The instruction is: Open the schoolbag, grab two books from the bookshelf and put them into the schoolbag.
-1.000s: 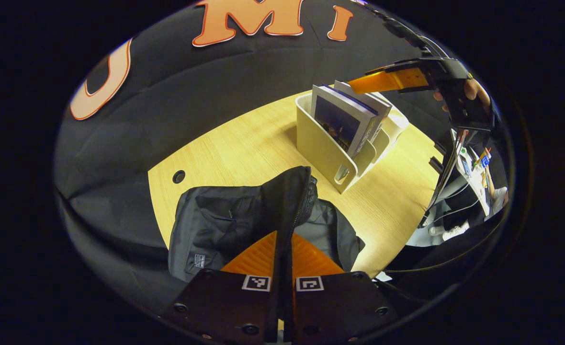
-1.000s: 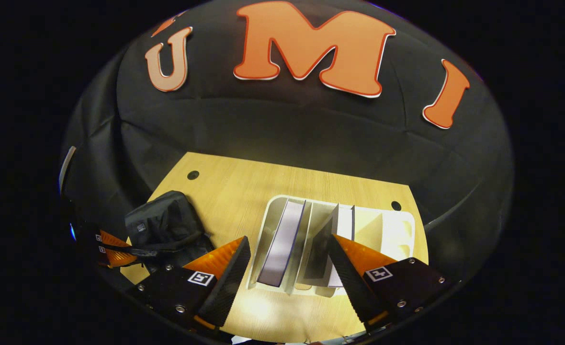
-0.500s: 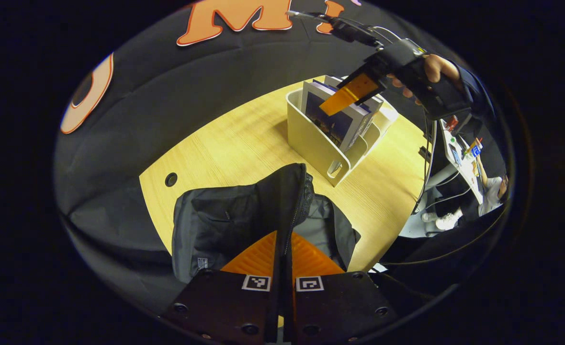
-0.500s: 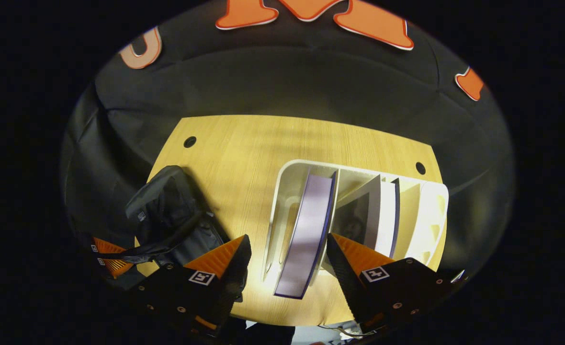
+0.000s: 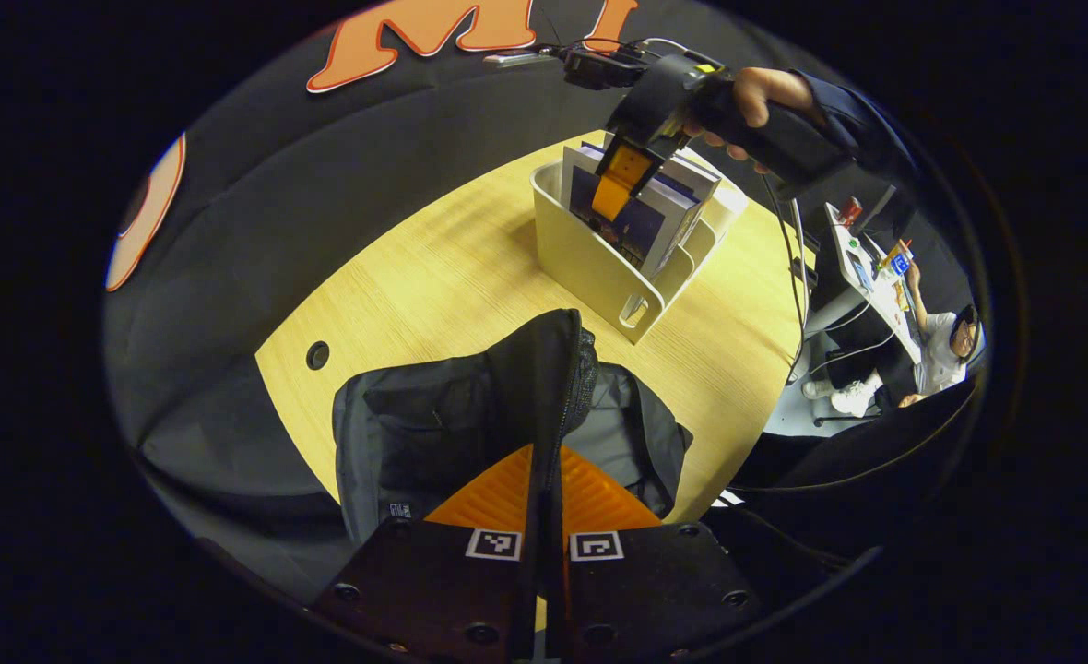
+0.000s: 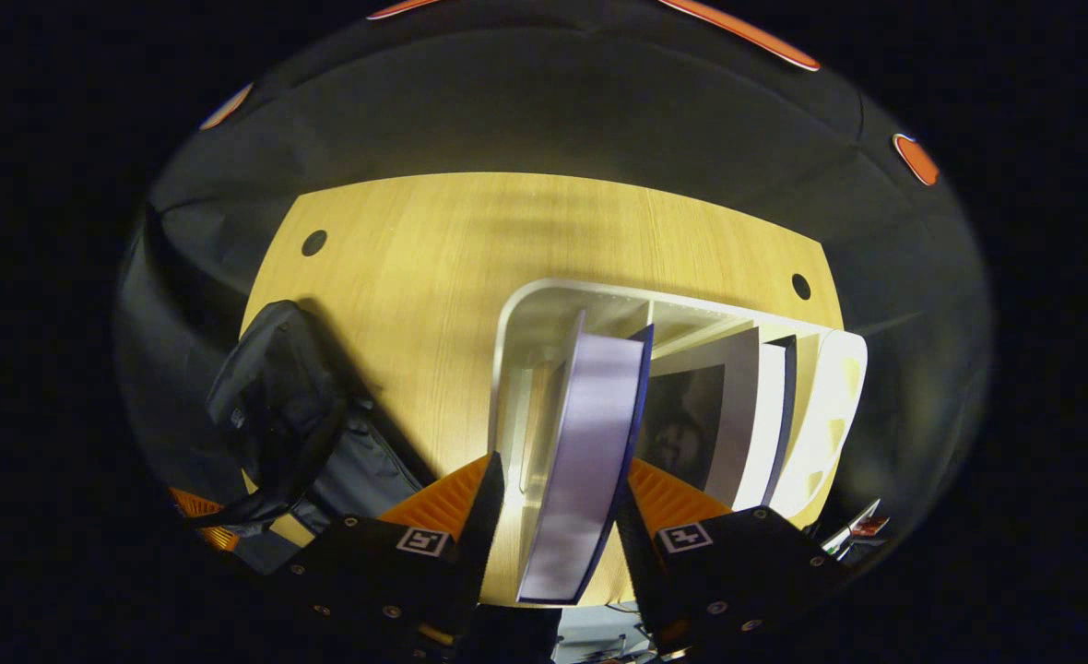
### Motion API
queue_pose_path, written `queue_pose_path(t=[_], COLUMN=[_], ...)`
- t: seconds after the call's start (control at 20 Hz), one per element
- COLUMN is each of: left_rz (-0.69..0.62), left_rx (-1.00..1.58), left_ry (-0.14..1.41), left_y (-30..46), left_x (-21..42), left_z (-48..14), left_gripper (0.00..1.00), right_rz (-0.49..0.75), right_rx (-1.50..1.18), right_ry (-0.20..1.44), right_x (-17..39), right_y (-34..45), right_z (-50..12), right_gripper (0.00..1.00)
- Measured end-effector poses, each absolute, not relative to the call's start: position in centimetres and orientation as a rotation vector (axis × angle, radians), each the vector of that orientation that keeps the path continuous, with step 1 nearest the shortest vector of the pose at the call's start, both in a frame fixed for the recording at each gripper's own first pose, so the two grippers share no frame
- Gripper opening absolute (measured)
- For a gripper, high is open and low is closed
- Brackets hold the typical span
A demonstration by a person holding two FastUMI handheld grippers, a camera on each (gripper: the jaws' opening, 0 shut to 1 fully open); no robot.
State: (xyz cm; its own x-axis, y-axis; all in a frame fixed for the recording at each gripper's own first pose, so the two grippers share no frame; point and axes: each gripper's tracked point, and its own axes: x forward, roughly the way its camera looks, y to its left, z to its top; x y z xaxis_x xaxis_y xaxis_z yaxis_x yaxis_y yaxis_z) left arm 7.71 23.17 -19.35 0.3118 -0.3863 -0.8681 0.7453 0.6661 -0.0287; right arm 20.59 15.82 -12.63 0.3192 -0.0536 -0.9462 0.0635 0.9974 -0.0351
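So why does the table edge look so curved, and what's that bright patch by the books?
Left gripper view: the fisheye lens bends the table edge. Right gripper view: the same bending, a bright patch of light beside the rack, the bag casting a dark shadow, and the near book slightly soft.

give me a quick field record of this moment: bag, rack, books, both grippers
schoolbag: black schoolbag on the wooden table, its raised flap pinched and held up, grey lining showing
left hand-held gripper: shut on the schoolbag flap
bookshelf: cream desktop bookshelf, divided into slots
first book: blue-edged book, standing in a left slot, between the right fingers
second book: dark-covered book, in the next slot to the right
right hand-held gripper: straddling the first book; contact cannot be told
progress: bag open, both books in the rack
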Motion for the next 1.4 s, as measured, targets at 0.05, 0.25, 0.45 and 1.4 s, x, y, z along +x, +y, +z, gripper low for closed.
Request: queue_pose_path(t=[0.05, 0.25, 0.45, 1.4], left_rz=[-0.775, -0.789, -0.804, -0.872], left_rx=[0.421, 0.425, 0.429, 0.453], left_ry=[0.999, 0.999, 0.998, 1.0], left_y=[23.3, 23.2, 22.9, 21.2], left_x=[7.7, 8.0, 8.2, 7.4], left_z=[-19.5, -19.6, -19.7, -21.4], left_gripper=[0.05, 0.05, 0.05, 0.05], right_rz=[-0.097, -0.134, -0.144, -0.066], right_rx=[0.012, 0.078, 0.086, 0.356], right_ry=[1.255, 1.262, 1.238, 1.088], right_x=[20.6, 20.3, 19.0, 2.6], right_y=[15.5, 15.7, 15.3, 13.9], right_z=[-12.9, -12.6, -11.4, -8.0], right_gripper=[0.64, 0.42, 0.35, 0.33])
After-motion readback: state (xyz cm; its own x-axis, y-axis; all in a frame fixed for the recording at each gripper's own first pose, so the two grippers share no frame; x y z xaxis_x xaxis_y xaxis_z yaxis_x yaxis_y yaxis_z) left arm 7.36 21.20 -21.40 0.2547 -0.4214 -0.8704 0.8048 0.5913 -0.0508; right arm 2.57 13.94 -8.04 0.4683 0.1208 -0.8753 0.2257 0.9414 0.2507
